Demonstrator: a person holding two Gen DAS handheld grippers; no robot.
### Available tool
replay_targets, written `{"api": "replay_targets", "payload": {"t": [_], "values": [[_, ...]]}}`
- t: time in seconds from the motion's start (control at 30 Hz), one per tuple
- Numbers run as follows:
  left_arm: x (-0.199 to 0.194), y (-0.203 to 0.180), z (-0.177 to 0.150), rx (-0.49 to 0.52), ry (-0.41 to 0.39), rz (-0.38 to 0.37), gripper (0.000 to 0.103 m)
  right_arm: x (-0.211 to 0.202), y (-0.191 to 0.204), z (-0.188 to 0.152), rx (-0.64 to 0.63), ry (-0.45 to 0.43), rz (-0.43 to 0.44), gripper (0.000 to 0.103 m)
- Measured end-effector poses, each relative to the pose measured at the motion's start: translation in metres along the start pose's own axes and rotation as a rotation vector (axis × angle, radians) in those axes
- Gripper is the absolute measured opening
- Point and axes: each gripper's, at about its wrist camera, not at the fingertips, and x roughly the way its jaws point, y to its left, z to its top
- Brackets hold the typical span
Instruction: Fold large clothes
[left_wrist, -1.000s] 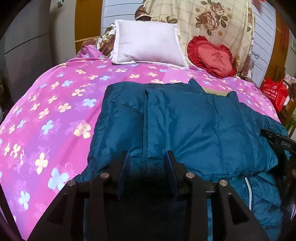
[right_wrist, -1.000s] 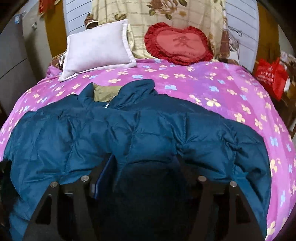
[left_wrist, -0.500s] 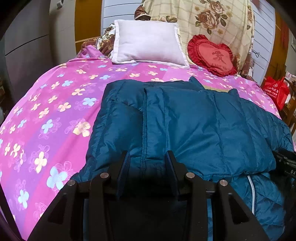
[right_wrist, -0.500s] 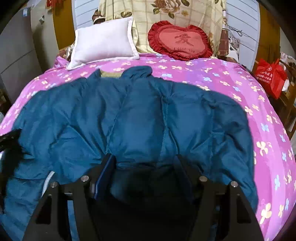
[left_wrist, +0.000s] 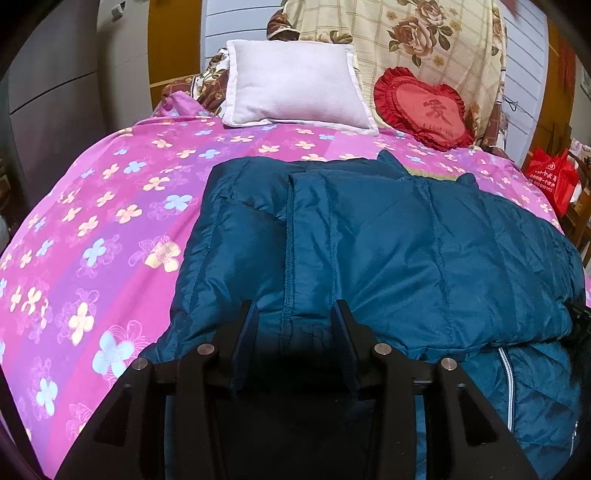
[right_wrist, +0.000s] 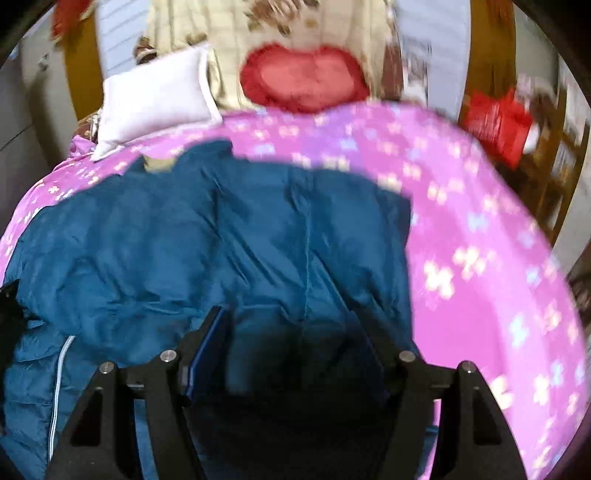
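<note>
A large teal puffer jacket (left_wrist: 406, 240) lies on the pink flowered bed cover (left_wrist: 92, 221), its sides folded in over the body and a white zipper (left_wrist: 504, 387) showing at the near hem. My left gripper (left_wrist: 293, 314) has a seamed fold of the jacket between its fingers, and its jaws are opening slightly. In the blurred right wrist view, my right gripper (right_wrist: 288, 317) is shut on a thick bunch of the jacket (right_wrist: 221, 240) near its straight right edge. Each gripper's dark tip shows at the edge of the other's view.
A white pillow (left_wrist: 295, 85) and a red heart cushion (left_wrist: 424, 107) lean at the head of the bed against a rose-print blanket. A red bag (left_wrist: 550, 177) stands beside the bed on the right. Bare pink cover (right_wrist: 480, 240) lies right of the jacket.
The jacket's right side has drawn in toward the left, baring more pink cover on the right. The right gripper moved with it and its view is blurred. The left gripper stayed put.
</note>
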Motion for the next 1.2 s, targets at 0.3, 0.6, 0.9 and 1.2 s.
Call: {"api": "replay_targets", "payload": {"t": [0.3, 0.6, 0.9, 1.2], "values": [[-0.021, 0.008, -0.002, -0.001, -0.002, -0.008, 0.026, -0.030, -0.004, -0.011, 0.026, -0.033, 0.022, 0.075], [-0.066, 0.025, -0.022, -0.009, 0.009, 0.004, 0.026, -0.058, -0.026, -0.042, 0.060, 0.010, 0.024, 0.084], [-0.107, 0.039, -0.061, 0.054, 0.011, 0.060, 0.026, -0.079, -0.027, -0.072, 0.066, 0.038, 0.057, 0.084], [-0.139, 0.053, -0.081, 0.034, -0.009, 0.069, 0.026, -0.103, -0.019, -0.103, 0.037, 0.068, 0.075, 0.089]]}}
